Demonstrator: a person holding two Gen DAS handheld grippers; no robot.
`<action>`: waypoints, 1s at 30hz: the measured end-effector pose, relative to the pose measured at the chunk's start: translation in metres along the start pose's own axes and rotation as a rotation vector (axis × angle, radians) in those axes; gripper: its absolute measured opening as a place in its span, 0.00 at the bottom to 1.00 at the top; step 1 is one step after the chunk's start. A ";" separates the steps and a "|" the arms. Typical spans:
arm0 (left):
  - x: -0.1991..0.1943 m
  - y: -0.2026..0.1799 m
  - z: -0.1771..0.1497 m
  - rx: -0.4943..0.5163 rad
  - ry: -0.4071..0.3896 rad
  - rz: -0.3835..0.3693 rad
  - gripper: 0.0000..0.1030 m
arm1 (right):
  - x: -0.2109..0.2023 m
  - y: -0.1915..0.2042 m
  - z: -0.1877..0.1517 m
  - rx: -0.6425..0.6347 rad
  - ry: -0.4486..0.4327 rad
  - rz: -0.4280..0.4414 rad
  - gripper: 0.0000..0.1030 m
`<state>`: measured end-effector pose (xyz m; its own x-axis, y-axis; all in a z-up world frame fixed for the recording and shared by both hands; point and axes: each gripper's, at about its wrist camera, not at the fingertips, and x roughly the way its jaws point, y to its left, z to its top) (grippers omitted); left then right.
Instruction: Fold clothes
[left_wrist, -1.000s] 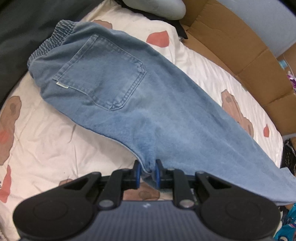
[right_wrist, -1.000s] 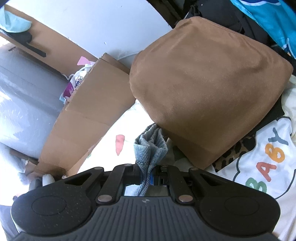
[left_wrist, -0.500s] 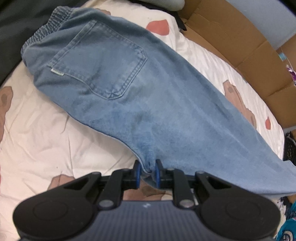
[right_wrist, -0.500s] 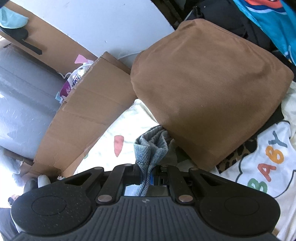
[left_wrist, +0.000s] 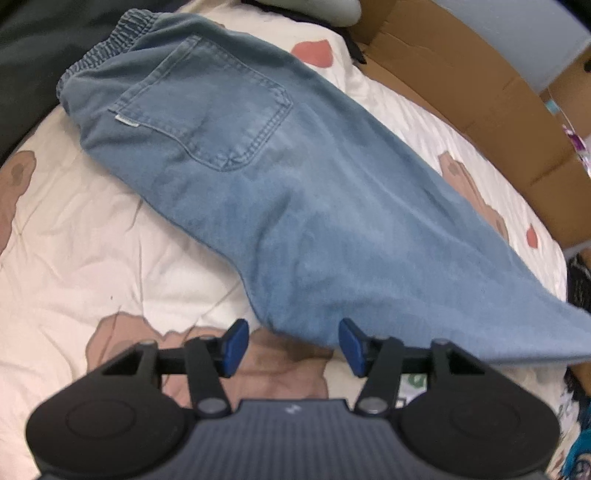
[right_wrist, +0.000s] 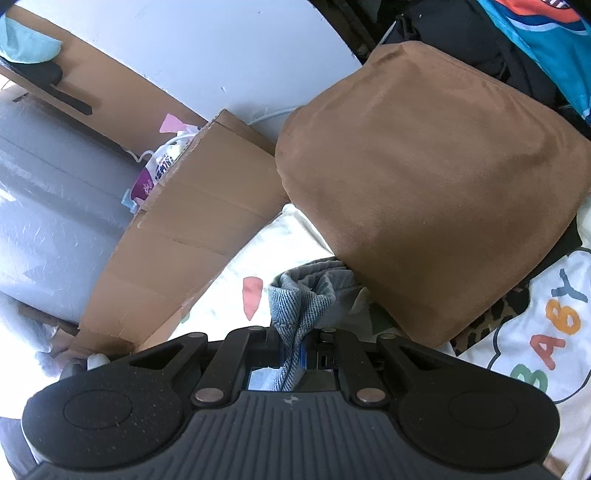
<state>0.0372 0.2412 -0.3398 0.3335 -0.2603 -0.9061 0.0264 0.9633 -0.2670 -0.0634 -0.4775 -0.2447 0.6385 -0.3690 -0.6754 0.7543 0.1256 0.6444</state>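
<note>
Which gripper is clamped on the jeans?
The right gripper, shut on a bunch of the jeans. The left gripper has just opened, pads clear of the denim edge between them.

— What do we have under everything?

— We see a bed with a cream cover printed with pink and brown patches, filling the left and centre of the left wrist frame.

— And lying on it?

— We see blue jeans spread diagonally from the elastic waistband at upper left down to the lower right, back pocket facing up. In the right wrist frame we find a brown cushion resting on the cover at centre right, and a white garment lettered BABY at lower right.
</note>
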 end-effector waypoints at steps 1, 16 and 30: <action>0.002 -0.002 -0.004 0.012 0.000 0.000 0.55 | 0.000 0.000 0.000 0.002 -0.001 0.000 0.06; 0.027 -0.003 -0.029 0.031 -0.144 0.029 0.55 | -0.001 0.001 -0.001 -0.015 0.001 -0.017 0.06; 0.038 0.012 -0.021 -0.024 -0.183 0.026 0.18 | 0.001 -0.005 -0.004 -0.001 0.006 -0.028 0.06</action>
<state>0.0302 0.2414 -0.3844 0.4997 -0.2169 -0.8386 -0.0066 0.9672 -0.2541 -0.0662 -0.4748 -0.2497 0.6181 -0.3670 -0.6951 0.7719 0.1160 0.6251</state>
